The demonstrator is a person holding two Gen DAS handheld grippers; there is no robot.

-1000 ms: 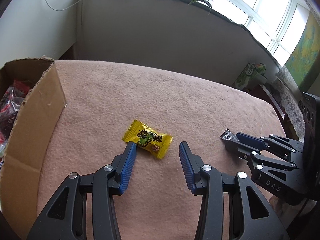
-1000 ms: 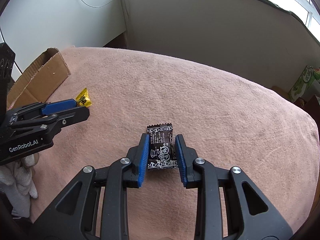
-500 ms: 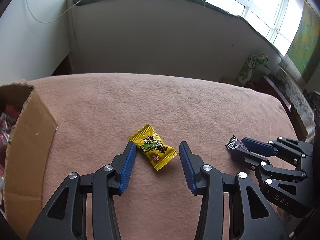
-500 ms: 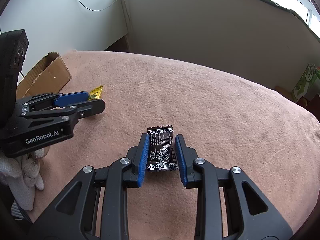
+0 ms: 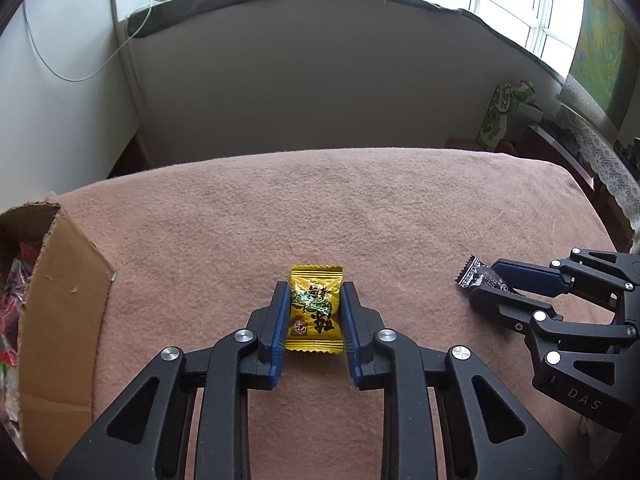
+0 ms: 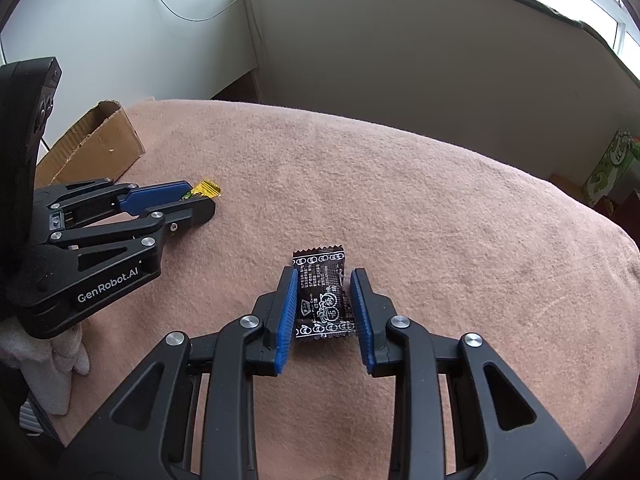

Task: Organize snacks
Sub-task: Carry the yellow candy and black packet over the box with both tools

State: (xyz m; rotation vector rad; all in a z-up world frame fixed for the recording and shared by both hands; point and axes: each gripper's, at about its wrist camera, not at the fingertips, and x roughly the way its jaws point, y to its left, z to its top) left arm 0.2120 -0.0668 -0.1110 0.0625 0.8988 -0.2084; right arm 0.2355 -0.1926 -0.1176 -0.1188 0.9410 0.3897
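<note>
The left gripper (image 5: 314, 312) is closing its ribbed blue pads on a crinkled yellow candy packet (image 5: 316, 307) lying on the table's fuzzy pink cloth (image 5: 360, 200). The right gripper (image 6: 325, 305) is clamping a glossy black candy packet (image 6: 323, 300) with serrated ends. The left wrist view is showing red wrappers inside the corrugated cardboard box (image 5: 60, 320) at 9 o'clock; the right wrist view is showing only its outer wall, at 10 o'clock.

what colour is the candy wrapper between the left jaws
Yellow foil candy wrapper with green and dark print; clearest in the left wrist view.
</note>
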